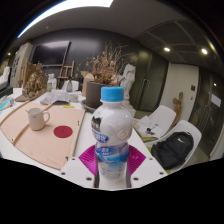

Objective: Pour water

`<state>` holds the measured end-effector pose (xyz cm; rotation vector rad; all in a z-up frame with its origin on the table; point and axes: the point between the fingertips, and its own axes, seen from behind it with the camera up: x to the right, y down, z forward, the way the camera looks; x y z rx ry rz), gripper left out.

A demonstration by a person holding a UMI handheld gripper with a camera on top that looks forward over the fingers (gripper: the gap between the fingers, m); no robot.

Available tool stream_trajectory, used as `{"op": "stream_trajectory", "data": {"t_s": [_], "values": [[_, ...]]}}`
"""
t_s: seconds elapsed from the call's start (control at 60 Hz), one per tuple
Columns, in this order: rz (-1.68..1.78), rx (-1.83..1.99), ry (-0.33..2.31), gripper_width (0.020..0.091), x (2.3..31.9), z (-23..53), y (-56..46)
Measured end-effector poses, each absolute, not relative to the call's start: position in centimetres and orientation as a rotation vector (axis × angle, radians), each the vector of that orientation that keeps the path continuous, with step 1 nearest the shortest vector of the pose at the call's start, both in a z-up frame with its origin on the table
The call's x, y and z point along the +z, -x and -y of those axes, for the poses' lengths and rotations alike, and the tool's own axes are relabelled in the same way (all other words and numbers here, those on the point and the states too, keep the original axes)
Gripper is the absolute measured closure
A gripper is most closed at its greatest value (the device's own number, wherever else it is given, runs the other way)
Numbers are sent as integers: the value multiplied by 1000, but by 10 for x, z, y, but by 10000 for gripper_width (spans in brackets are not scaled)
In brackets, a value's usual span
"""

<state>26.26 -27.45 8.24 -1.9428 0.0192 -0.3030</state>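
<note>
You have the gripper [112, 163] pinching a clear plastic water bottle [111, 130] with a blue cap and blue label, both magenta pads [90, 156] pressed to its sides. Beyond to the left, a cream ceramic mug [38, 118] stands on the light wooden table [45, 145], near a round red coaster [63, 131].

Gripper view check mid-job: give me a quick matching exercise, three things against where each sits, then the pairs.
Things:
1. clear plastic water bottle with blue cap
2. beige ceramic mug
3. round red coaster

Places:
A. on the wooden table, between mug and bottle
B. between the tool fingers
C. on the table, beyond the coaster

Pairs: 1-B, 2-C, 3-A
</note>
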Motion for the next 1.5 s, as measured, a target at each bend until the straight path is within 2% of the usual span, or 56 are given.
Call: {"op": "stream_trajectory", "data": {"t_s": [0.233, 0.367, 0.467, 0.733, 0.95, 1.067, 1.167, 1.35, 1.5], "values": [[169, -688, 1855, 752, 169, 221, -246], [426, -962, 1766, 752, 198, 176, -196], [651, -1142, 1666, 752, 202, 143, -155], [1166, -1591, 1310, 755, 185, 88, -82], [1342, -1717, 1179, 755, 173, 76, -64], [1343, -1696, 1186, 755, 174, 74, -58], [1243, -1593, 1306, 754, 177, 76, -62], [720, -1110, 1686, 753, 191, 89, -73], [322, -599, 1891, 750, 171, 95, -64]]}}
